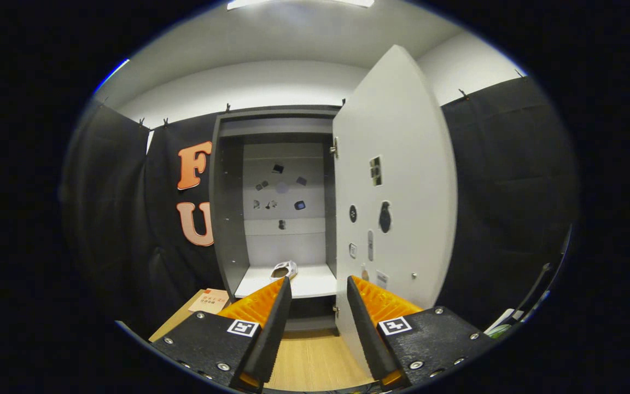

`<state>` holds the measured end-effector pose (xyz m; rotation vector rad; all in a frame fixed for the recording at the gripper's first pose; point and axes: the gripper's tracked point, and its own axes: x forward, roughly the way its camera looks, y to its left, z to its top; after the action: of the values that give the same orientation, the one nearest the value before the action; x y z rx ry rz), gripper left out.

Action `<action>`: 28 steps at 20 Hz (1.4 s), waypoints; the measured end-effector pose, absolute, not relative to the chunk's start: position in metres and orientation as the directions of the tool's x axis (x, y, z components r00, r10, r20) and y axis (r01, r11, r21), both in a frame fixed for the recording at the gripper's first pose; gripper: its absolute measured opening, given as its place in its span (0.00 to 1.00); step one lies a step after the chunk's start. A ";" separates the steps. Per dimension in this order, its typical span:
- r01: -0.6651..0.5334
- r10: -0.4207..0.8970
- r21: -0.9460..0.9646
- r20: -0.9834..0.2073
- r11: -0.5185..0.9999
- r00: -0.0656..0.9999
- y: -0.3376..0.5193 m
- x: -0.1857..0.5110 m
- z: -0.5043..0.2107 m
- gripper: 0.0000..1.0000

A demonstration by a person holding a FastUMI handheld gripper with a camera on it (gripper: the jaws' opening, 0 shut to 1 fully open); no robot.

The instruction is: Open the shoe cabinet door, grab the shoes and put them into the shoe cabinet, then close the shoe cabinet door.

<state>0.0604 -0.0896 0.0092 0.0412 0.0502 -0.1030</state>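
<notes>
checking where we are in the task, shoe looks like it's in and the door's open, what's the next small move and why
Probably swing the gripper right, toward the open door, to start pushing it closed. The white shoe already lies on the cabinet shelf, beyond the fingers, which are open with nothing between them. The door stands wide open just ahead on the right.

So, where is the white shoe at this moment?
The white shoe lies on the shelf inside the open shoe cabinet, just beyond the open, empty claw, left of the swung-out door.
</notes>
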 end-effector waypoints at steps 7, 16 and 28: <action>0.249 -0.248 0.016 -0.056 0.968 0.967 -0.171 0.012 0.021 0.66; 0.335 -0.325 0.063 -0.130 0.940 0.937 -0.246 0.016 -0.011 0.68; 0.267 -0.252 0.095 -0.150 0.959 0.956 -0.252 0.061 -0.029 0.71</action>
<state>0.0610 -0.2518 -0.0293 0.1149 0.1369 -0.2638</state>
